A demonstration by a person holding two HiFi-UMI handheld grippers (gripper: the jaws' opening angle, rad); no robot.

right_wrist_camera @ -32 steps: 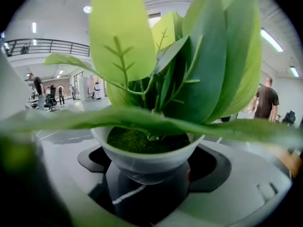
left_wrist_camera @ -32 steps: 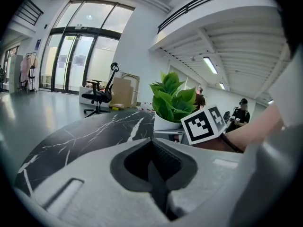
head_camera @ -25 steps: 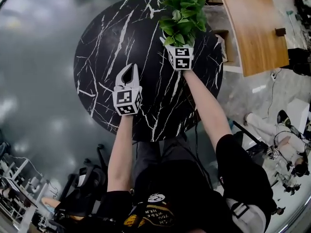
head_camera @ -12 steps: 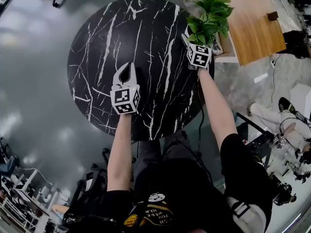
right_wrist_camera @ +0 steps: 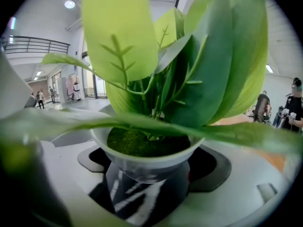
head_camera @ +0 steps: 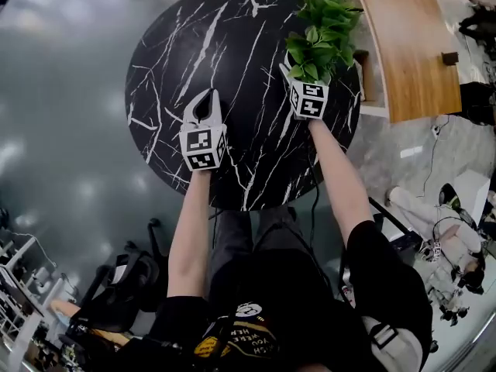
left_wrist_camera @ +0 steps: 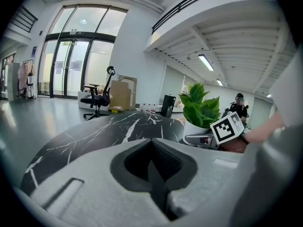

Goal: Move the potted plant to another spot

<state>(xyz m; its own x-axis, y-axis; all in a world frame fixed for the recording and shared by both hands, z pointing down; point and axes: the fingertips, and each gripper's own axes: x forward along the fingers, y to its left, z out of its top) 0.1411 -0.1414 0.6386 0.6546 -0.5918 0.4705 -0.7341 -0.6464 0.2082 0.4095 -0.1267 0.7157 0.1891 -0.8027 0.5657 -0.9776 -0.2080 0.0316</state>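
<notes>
The potted plant (head_camera: 320, 36), green leaves in a white pot (right_wrist_camera: 142, 161), is over the right part of the round black marble table (head_camera: 225, 45). My right gripper (head_camera: 308, 74) is shut on the pot, one jaw on each side of it, and the leaves (right_wrist_camera: 199, 65) hide the fingertips from above. My left gripper (head_camera: 207, 96) is shut on nothing, low over the table's near left part. In the left gripper view the plant (left_wrist_camera: 199, 109) and the right gripper's marker cube (left_wrist_camera: 227, 129) show to the right, beyond the closed jaws (left_wrist_camera: 158, 174).
A wooden desk (head_camera: 411, 45) stands just past the table's right edge. An office chair (left_wrist_camera: 97, 100) and cardboard boxes (left_wrist_camera: 122, 93) are across the grey floor. More chairs (head_camera: 124, 285) sit behind me at the left. A person (left_wrist_camera: 239, 103) stands far off.
The right gripper carried the plant out to the table's right edge, then back inward over the marble. The left gripper stays shut at about the same spot.
</notes>
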